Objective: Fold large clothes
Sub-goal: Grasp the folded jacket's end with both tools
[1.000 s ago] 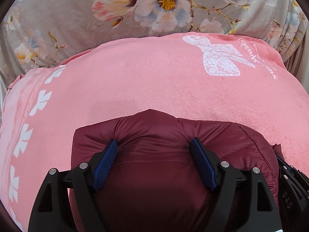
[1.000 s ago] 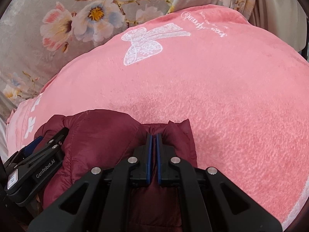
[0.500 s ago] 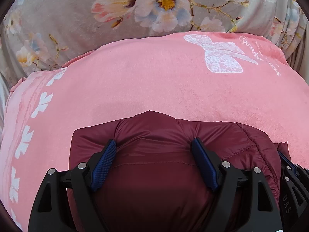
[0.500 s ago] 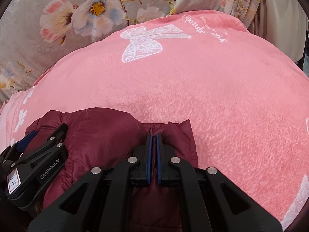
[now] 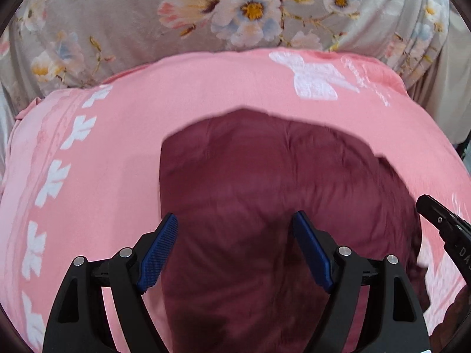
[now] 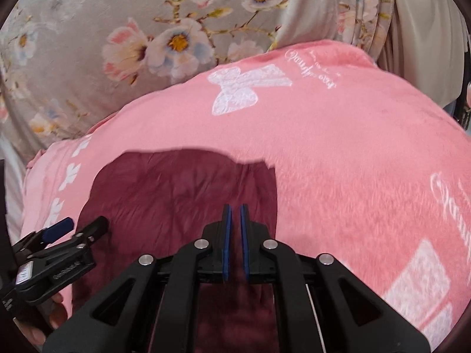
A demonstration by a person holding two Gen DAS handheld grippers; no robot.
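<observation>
Over the folded jacket (image 5: 265,206) on the blanket (image 5: 103,161), your left tool (image 5: 235,247) is spread apart; your right tool (image 6: 234,235) is nearly closed, gripping nothing.

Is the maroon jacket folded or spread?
Folded: the maroon jacket lies as a compact puffy bundle on the pink blanket.

Maroon puffer jacket (image 5: 265,206) folded compact, lying on pink blanket (image 5: 117,135)

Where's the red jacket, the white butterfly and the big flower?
jacket (image 5: 265,182), left wrist view, middle of the puffy top.
butterfly (image 6: 235,94), right wrist view, its lower wing.
flower (image 5: 253,10), left wrist view, its yellow centre.
</observation>
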